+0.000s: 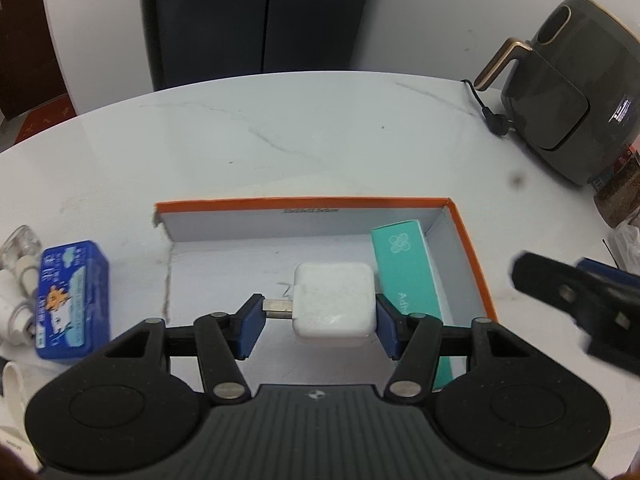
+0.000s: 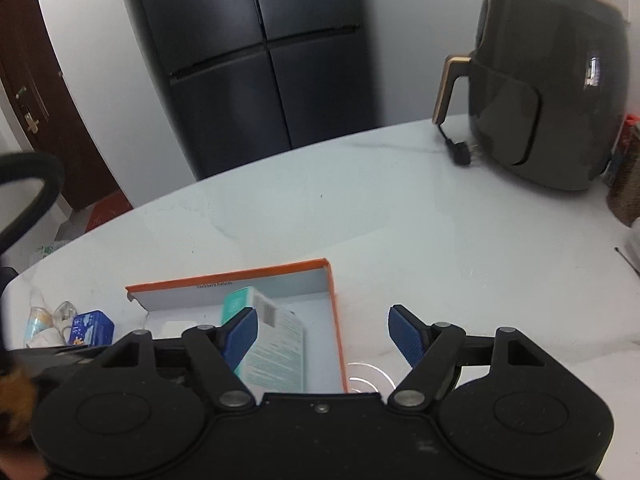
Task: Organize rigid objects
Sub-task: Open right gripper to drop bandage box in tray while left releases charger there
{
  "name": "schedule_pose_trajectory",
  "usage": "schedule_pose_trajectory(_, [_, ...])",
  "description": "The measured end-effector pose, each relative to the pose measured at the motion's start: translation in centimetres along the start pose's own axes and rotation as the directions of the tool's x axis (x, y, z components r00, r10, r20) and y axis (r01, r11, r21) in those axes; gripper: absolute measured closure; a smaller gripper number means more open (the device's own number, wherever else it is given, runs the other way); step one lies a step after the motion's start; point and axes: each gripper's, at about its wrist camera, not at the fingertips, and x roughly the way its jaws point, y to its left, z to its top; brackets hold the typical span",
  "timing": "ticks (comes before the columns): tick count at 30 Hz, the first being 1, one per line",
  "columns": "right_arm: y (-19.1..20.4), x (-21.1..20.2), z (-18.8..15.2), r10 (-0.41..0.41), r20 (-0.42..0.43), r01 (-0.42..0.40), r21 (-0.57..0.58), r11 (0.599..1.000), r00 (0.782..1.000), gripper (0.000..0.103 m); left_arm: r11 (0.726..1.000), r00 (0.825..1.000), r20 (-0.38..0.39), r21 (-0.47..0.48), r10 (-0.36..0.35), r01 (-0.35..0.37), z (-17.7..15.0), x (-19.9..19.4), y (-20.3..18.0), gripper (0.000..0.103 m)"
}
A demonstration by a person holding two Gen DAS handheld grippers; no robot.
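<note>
Left hand-held gripper (image 1: 318,322) is clamped on a white USB charger cube (image 1: 334,304): one blue pad presses the cube's flat side, the other bears on its metal plug. Cube sits above the floor of the orange-rimmed shallow box (image 1: 464,236), left of the teal carton (image 1: 404,268).

Teal carton lies in the box's right part along the right wall. Front face shows a flower-like logo and white lettering starting "Adh", rest hidden behind the finger. Right wrist view shows its other face with a barcode and dense print, too blurred to read.

Box's far inner wall carries a short black printed line, not legible in either view.

Right hand-held gripper (image 2: 322,336) has its jaws spread wide with nothing between them, held over the box's right rim and the white marble bench (image 1: 280,140).

Blue packet (image 1: 74,300) with a cartoon tiger and white Chinese-looking characters, unreadable, lies on the bench left of the box, beside small clear and white bottles (image 1: 18,280).

Dark grey air fryer (image 1: 576,88) with a bronze handle stands at the far right, its black plug (image 1: 496,124) loose on the bench.
</note>
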Motion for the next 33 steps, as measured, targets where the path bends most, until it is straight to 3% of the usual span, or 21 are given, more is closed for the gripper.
schedule_pose_trajectory(4, [0.1,-1.7,-0.6,-0.014,0.016,0.014,-0.029,0.999,1.0,0.016,0.999,1.0,-0.011,-0.02,-0.029,0.029,0.1,0.5,0.0,0.041])
schedule_pose_trajectory(7, [0.2,-2.6,-1.1,-0.023,0.022,0.024,-0.013,1.0,0.999,0.015,0.999,0.999,0.002,-0.032,-0.044,0.044,0.1,-0.3,0.4,0.03])
schedule_pose_trajectory(10, [0.7,-3.0,-1.7,-0.028,0.015,0.028,-0.007,1.0,1.0,0.015,0.999,0.999,0.022,-0.005,-0.045,0.045,0.0,-2.0,0.4,0.03])
schedule_pose_trajectory(15, [2.4,-3.9,-2.5,-0.027,0.007,0.027,-0.002,1.0,1.0,0.015,1.0,0.999,0.051,0.02,-0.001,0.0,-0.6,-5.3,1.2,0.025])
schedule_pose_trajectory(20, [4.9,-4.9,-3.4,-0.031,0.011,0.031,-0.007,0.999,0.999,0.015,0.999,0.997,0.067,-0.013,0.032,-0.031,-1.6,-8.5,3.6,0.02])
schedule_pose_trajectory(33, [12.2,-6.7,-6.9,0.041,-0.033,-0.043,-0.062,0.997,0.999,0.014,0.992,0.992,0.082,-0.078,0.101,-0.095,-5.0,-13.8,10.0,0.018])
